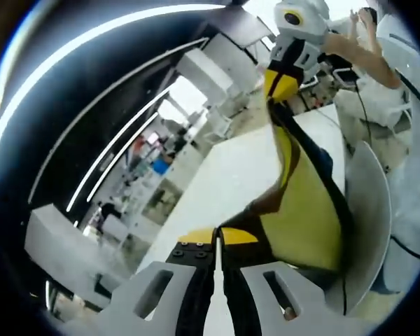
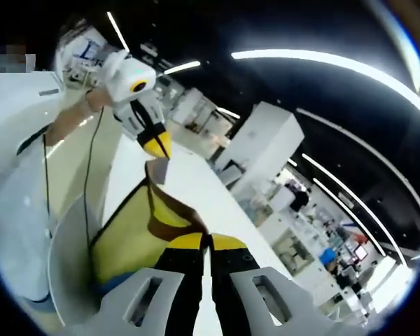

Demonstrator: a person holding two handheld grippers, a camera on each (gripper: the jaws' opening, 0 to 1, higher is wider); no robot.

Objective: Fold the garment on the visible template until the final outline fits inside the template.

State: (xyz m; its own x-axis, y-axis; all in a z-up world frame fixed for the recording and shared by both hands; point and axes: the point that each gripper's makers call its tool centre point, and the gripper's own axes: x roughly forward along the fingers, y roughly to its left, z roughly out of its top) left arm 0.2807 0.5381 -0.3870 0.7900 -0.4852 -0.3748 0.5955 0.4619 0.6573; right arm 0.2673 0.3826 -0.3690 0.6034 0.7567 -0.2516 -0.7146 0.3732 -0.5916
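A yellow garment with black trim [image 1: 308, 210] hangs stretched in the air between both grippers, above the white table [image 1: 231, 175]. In the left gripper view, my left gripper [image 1: 217, 239] is shut on one edge of it. The right gripper [image 1: 280, 87], with yellow tips, pinches the far end higher up. In the right gripper view, my right gripper [image 2: 208, 241] is shut on the garment [image 2: 122, 245], and the left gripper [image 2: 156, 143] holds the opposite corner. A pale grey rounded board [image 1: 371, 210] lies under the cloth at the table's edge; I cannot tell if it is the template.
The person in white clothes [image 2: 14, 140] stands close beside the table [image 2: 189, 189], forearm [image 1: 357, 52] raised. White cabinets [image 2: 266, 143] and desks stand beyond the table's far end. Light strips run across the dark ceiling.
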